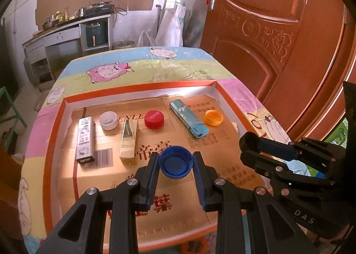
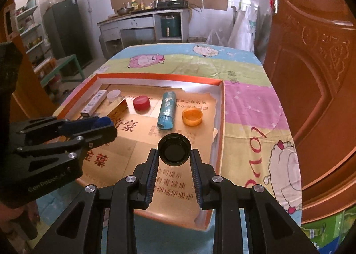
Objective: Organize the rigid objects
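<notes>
**Two grippers, each carrying a bottle cap over the tray**

Nearest, the left gripper [image 1: 175, 164] is clamped on a blue cap [image 1: 175, 161]; the right gripper [image 2: 174, 153] is clamped on a black cap [image 2: 174, 149]. Both hang above the orange-rimmed tray [image 1: 142, 87]. Farther in sit lighters and a red cap [image 1: 154, 118]. Best lowered level into bare spots beside existing rows before releasing.

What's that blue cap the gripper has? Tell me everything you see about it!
The blue cap is a round bottle cap that looks like plastic, with fine ridges around its outside. Its hollow side faces the left wrist camera, so you can see the smooth inside and the rim. The left gripper holds it pinched between its two ribbed blue pads, one on each side. It hangs above the gold-lined tray, not touching it. From the right wrist view it shows edge-on, as a blue lump at the finger ends.
</notes>
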A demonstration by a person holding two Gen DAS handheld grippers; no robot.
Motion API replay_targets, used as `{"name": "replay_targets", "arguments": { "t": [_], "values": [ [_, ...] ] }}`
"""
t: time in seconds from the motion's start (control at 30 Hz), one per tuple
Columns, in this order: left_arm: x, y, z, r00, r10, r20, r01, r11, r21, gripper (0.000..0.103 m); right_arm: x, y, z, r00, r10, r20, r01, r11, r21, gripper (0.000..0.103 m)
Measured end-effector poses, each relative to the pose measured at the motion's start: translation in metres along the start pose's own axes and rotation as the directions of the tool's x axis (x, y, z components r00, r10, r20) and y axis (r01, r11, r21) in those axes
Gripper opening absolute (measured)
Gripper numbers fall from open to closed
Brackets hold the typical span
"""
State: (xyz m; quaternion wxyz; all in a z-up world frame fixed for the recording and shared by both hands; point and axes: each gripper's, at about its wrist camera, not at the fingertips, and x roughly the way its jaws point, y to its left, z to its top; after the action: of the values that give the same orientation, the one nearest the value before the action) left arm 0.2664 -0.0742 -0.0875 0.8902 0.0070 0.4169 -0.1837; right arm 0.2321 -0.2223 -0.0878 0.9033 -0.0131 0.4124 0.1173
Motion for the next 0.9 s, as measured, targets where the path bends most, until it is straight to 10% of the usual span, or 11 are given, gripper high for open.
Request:
{"name": "replay_targets", "arguments": {
  "t": [0.9],
  "values": [
    [0.042,0.008,0.017,0.998,0.009,-0.062,-0.008,1.000,0.012,0.031,0.037,-0.002,0.013,0.999,0.007,-0.039,-0.008,1.000,-0.025,0.030]
  ]
}}
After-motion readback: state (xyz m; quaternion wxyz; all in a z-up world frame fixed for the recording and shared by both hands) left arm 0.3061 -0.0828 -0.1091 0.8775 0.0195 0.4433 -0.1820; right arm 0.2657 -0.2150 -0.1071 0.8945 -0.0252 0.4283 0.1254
